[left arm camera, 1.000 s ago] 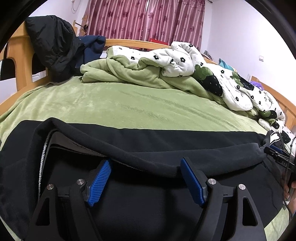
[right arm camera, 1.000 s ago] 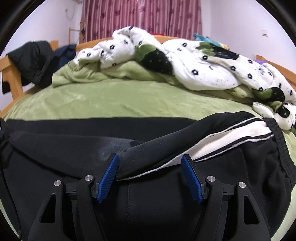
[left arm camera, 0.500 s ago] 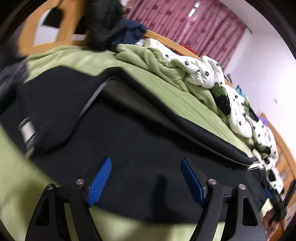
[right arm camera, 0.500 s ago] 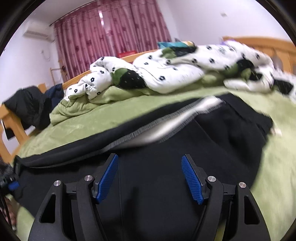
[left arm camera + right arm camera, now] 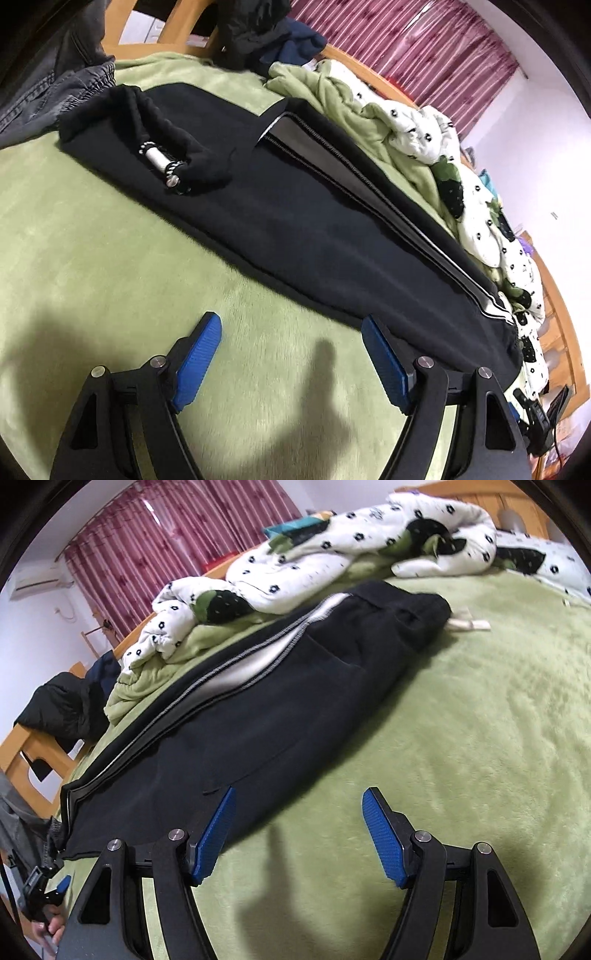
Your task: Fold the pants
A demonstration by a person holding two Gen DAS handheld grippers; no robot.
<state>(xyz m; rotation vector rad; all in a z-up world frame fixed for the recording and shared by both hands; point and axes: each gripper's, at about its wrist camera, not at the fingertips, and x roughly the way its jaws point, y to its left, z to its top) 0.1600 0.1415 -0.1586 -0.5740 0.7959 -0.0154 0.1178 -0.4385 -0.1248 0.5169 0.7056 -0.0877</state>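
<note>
Black fleece pants lie stretched in one long strip across the green blanket that covers the bed, folded lengthwise so one leg sits on the other, with a pale grey stripe edged in white stitching running along the upper fold. In the left wrist view the cuffed end with a silver cord toggle sits toward the far left side of the bed, close to a heap of grey denim at that edge. In the right wrist view the other end of the pants reaches toward the crumpled white quilt with black flowers piled along the far edge, and a small pale tag lies on the blanket just beside it.

The left gripper hangs over bare blanket at the near edge, its blue pads spread wide with nothing between them; the right-hand pad sits just at the hem of the pants. The right gripper is likewise spread and empty, its left pad over the near border of the cloth, the other above green blanket. Dark jackets are heaped on the wooden bed frame, and maroon curtains hang behind.
</note>
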